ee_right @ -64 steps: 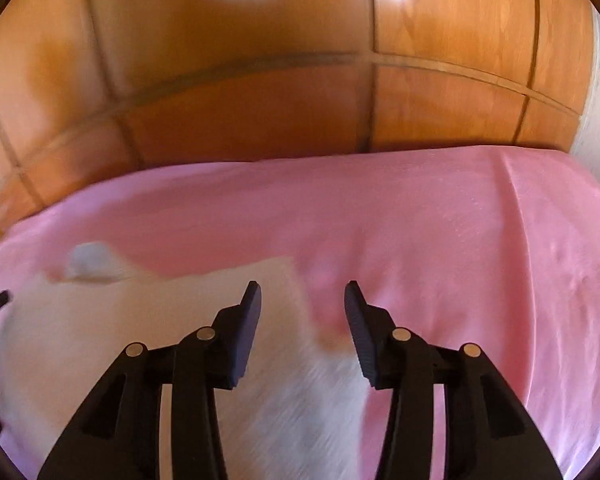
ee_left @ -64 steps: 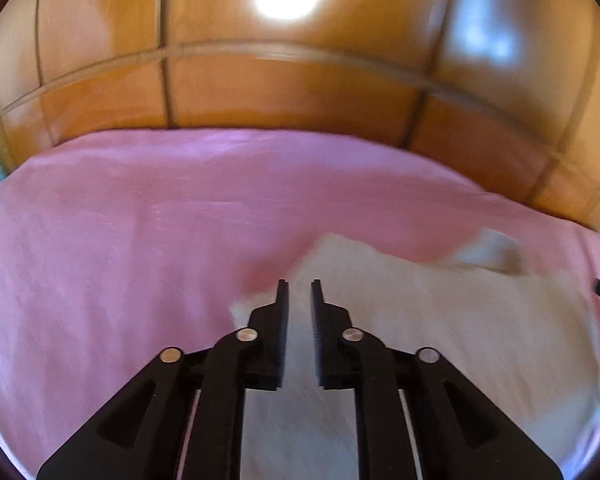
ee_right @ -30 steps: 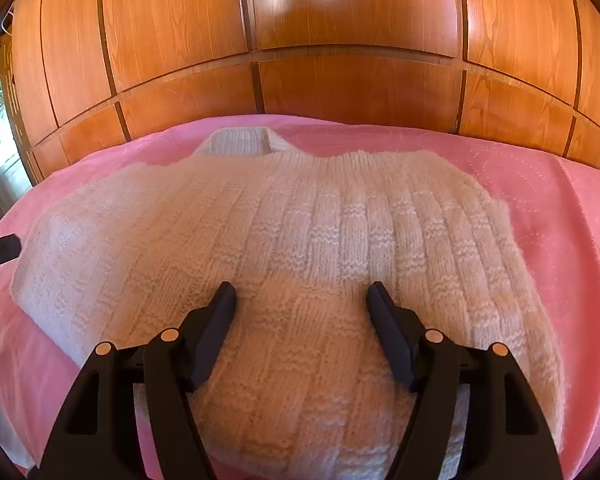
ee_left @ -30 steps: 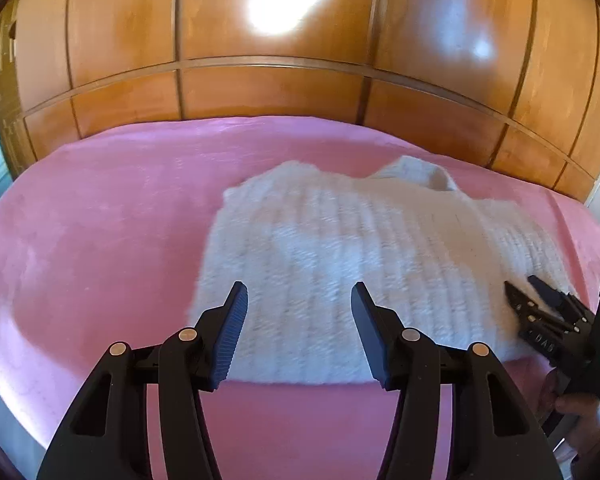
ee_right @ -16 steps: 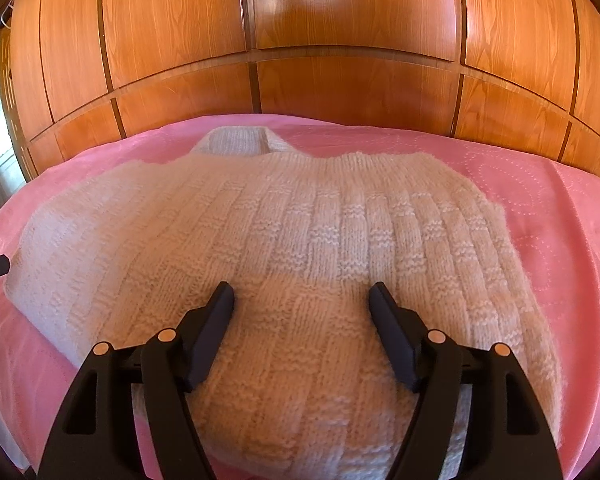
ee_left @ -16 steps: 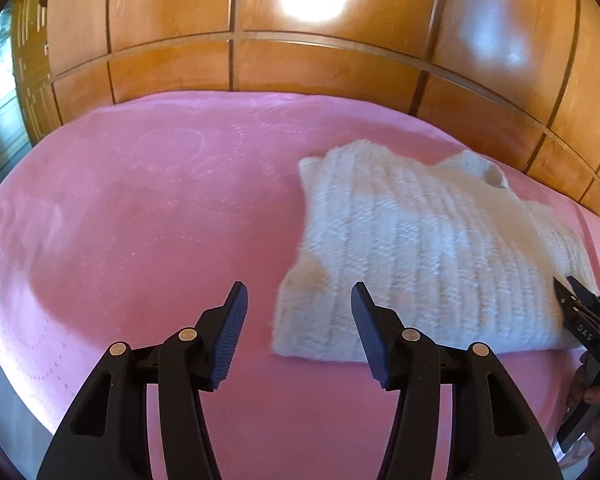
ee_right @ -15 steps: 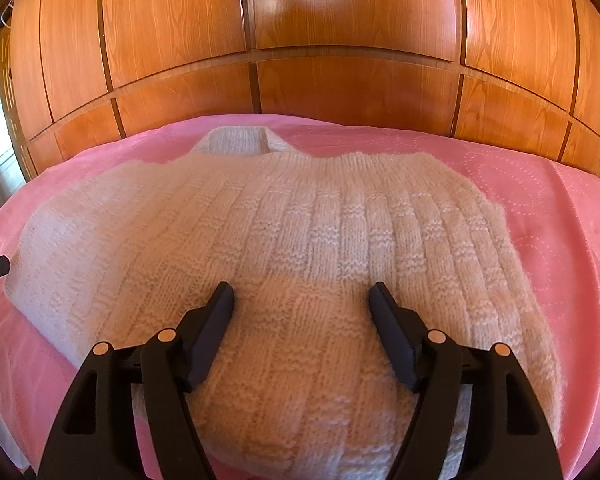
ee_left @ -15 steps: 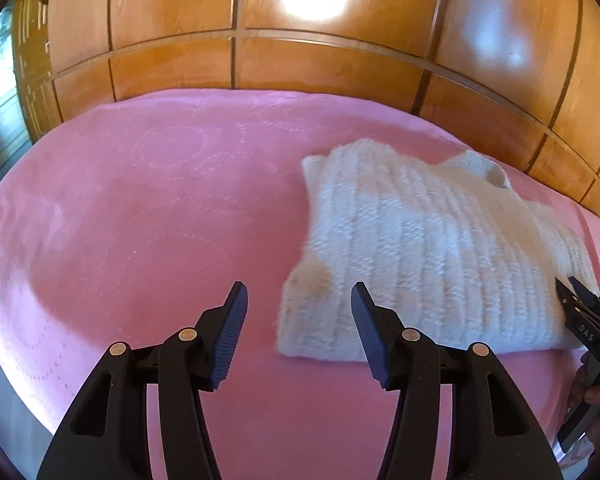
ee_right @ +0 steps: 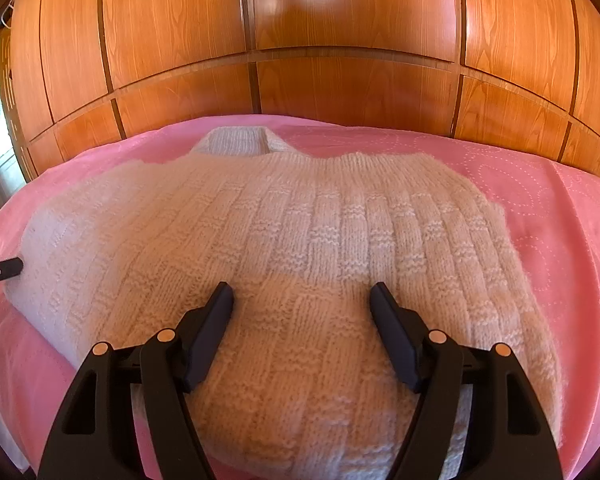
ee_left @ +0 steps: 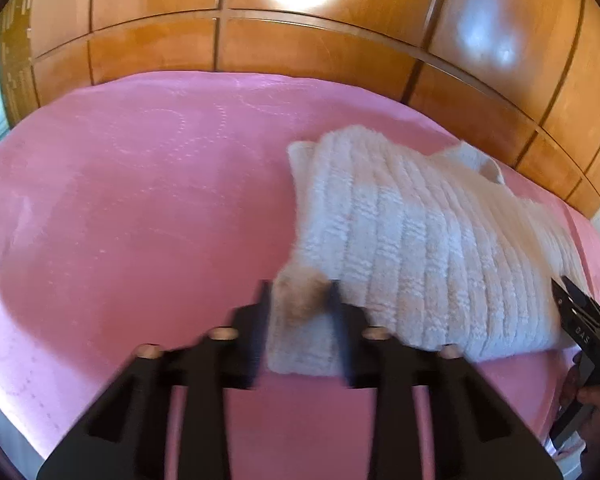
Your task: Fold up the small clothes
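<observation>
A white knitted sweater (ee_left: pixel 420 248) lies flat on the pink bedspread (ee_left: pixel 140 200), collar toward the wooden wall. My left gripper (ee_left: pixel 300 300) is at its near left corner, and its blurred jaws are closing with that corner bunched between the pads. In the right wrist view the sweater (ee_right: pixel 300 240) fills the middle. My right gripper (ee_right: pixel 302 296) hovers open over its near edge with nothing pinched. The right gripper (ee_left: pixel 580 320) also shows at the sweater's right edge in the left wrist view. A left fingertip (ee_right: pixel 2 270) shows at the far left of the right wrist view.
Glossy wooden wardrobe panels (ee_right: pixel 340 80) rise just behind the bed. The pink bedspread (ee_right: pixel 560 220) stretches bare to the sweater's right, and a wide stretch lies left of it in the left wrist view. A person's hand (ee_left: pixel 596 400) holds the right gripper.
My left gripper moved left and down to the sweater's near left corner, and its jaws have narrowed around it. The right gripper has stayed still and open.
</observation>
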